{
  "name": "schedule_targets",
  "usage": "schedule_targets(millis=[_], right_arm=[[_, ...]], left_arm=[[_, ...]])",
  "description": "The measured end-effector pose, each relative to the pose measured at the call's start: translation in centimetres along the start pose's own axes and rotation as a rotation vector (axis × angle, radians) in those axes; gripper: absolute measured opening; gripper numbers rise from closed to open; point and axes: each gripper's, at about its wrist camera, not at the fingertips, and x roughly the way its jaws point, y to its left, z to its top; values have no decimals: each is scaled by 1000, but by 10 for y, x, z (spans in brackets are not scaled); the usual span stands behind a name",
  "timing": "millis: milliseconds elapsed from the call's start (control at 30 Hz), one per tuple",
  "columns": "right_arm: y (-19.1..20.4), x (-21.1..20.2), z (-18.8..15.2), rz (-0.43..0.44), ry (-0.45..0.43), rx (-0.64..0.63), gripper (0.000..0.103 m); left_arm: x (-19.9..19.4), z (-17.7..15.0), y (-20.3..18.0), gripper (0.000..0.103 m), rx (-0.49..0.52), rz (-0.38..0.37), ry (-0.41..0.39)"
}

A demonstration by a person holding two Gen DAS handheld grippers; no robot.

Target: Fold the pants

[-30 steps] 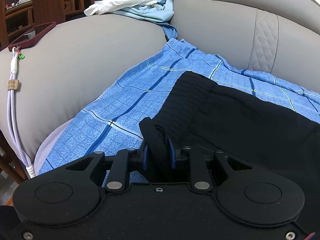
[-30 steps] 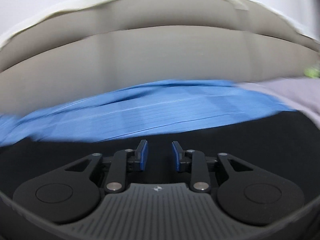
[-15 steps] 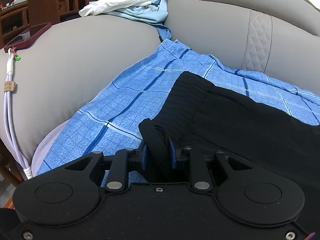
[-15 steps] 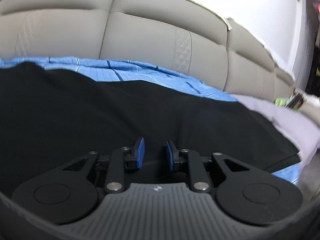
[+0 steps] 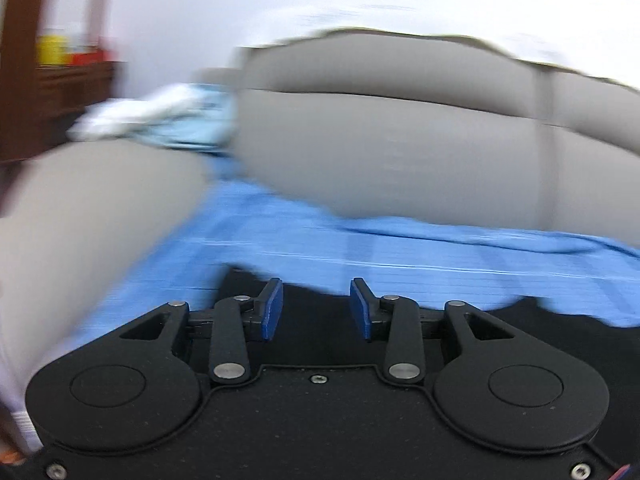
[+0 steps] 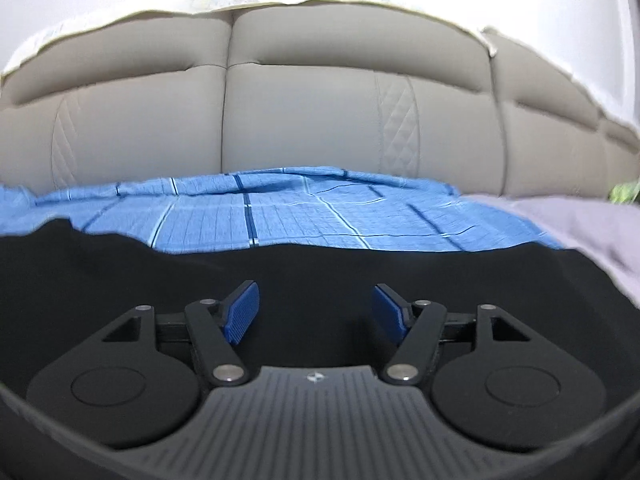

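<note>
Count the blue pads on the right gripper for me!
2. One blue pad sits left of the right gripper, the other pad right of it, spread wide apart above the black pants. None seem hidden.

Soft, even indoor light; the left wrist view is heavily motion-blurred, the right sharper, both bowed at the edges.
</note>
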Motion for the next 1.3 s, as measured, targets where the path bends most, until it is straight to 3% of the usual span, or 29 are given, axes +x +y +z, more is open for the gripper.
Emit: schedule_targets(millis=[133,267,433,600,667,767,867,933,1000,1067,1167,1300], right_arm=[[-19,19,-3,8,44,86,74],[-48,28,-9,-80,77,129,62],[-109,25,-18,-267,78,207,62],[-187,7,-34,-519,46,492,52],[-214,-7,-45,-576,5,620,45],[-236,-27,-57,-648,-51,795,47],[-253,-58,-70,-606,-163,1001,50],[-268,-70,-79,-636,-169,1113,53],[-284,-73,-88,-642,-135,1192,68],[-297,-65,-91,-607,-50,1220,76],[-313,-52,-85,-502,18,1215,77],[-338,-38,-70,-483,107,1111,76]], left_arm=[[31,-6,-69,36,61,-170,40],[72,-18,-121,36,41,-255,139],[105,-36,-149,37,86,-189,193],[112,-43,-152,40,116,-169,162],[114,-43,-155,42,125,-158,157],[114,-43,-159,44,139,-136,151],[110,-41,-161,45,148,-134,158],[106,-39,-160,46,144,-145,166],[100,-37,-158,52,137,-160,167],[96,-37,-153,57,128,-160,167],[94,-39,-142,59,111,-133,171],[92,-42,-129,60,111,-107,178]])
